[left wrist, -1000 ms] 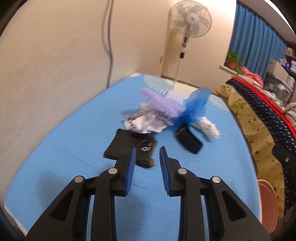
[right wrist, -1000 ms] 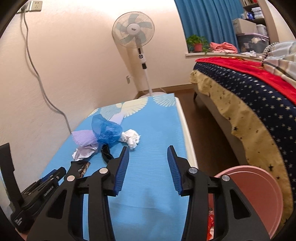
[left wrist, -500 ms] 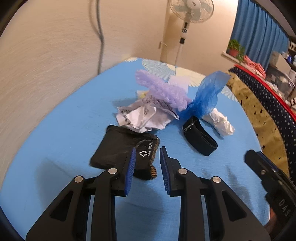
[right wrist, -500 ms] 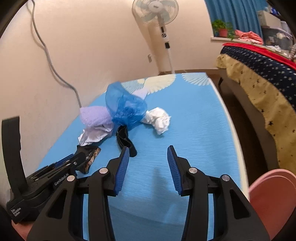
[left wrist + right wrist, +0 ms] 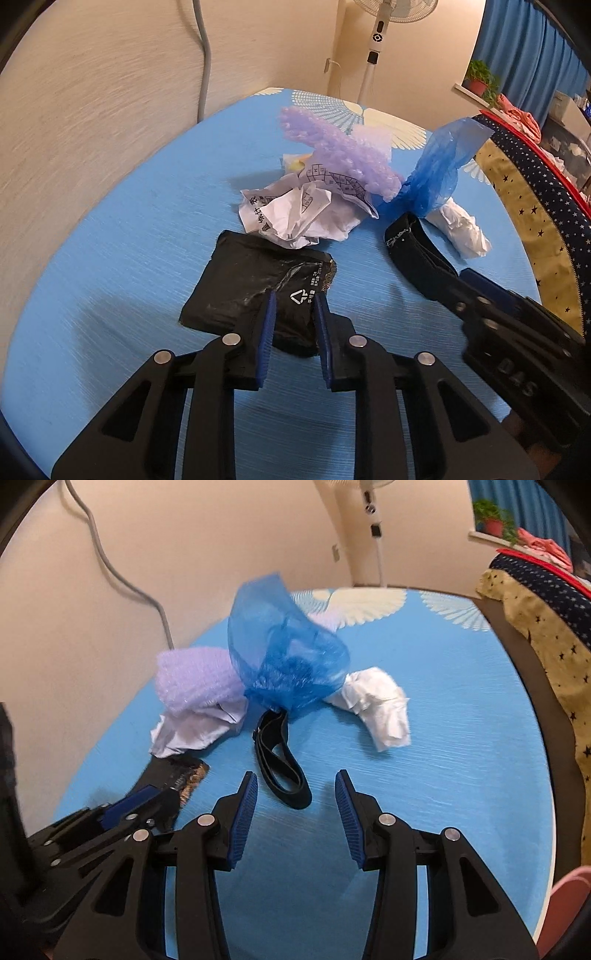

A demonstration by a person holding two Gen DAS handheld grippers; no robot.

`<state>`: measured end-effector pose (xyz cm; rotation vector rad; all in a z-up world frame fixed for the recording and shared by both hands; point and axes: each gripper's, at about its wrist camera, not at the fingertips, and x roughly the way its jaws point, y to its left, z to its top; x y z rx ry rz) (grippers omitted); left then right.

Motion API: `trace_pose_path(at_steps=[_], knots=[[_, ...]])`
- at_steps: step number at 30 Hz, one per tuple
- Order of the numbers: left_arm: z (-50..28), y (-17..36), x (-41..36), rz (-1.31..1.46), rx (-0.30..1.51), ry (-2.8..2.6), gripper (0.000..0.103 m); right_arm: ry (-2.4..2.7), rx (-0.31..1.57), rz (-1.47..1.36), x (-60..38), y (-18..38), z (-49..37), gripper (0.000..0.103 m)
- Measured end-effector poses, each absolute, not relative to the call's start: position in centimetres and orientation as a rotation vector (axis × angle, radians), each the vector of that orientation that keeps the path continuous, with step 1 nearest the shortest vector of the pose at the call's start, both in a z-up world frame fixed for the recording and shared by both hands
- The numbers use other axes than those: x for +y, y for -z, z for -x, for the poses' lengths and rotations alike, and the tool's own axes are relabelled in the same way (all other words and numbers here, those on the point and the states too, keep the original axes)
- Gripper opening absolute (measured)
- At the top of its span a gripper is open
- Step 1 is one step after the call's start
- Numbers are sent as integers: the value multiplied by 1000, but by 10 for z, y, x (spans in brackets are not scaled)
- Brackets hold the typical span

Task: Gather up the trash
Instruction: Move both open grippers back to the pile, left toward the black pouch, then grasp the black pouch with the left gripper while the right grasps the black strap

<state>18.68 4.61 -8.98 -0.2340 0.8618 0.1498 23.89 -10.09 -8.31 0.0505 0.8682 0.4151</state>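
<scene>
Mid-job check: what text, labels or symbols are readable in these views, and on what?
"DAS": on the right gripper body, left wrist view.
Recycling triangle: black wrapper; the small print beside it is too small to read.
Printed characters and a table: crumpled paper, not legible.
Fan controls: unreadable.

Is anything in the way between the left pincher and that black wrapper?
No. The left gripper has been closing around the near corner of the black wrapper, with nothing between them. The crumpled paper lies behind it.

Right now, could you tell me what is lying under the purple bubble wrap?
The purple bubble wrap rests on crumpled printed paper. A pale yellowish scrap peeks out behind. Whatever else lies beneath is covered.
</scene>
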Motion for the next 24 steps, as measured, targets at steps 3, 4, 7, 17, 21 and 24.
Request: trace_pose_path(at_steps=[3,4,7,17,21,24], knots=[[-188,90,46,236,860,-136,14,-426,904,-41,-98,88,-242,16],[-187,89,44,229,859,-133,10,-432,902,-47,-100,88,-241,9],[-187,88,44,227,851,-126,6,-442,893,-40,-102,85,-232,7],[-166,59,36,226,774,-76,4,-413,837,-21,-118,48,-187,7],[-151,44,33,234,742,-45,4,-369,802,-20,-134,31,-167,7],[-140,36,28,234,725,-22,4,-336,777,-19,-146,18,-149,7]])
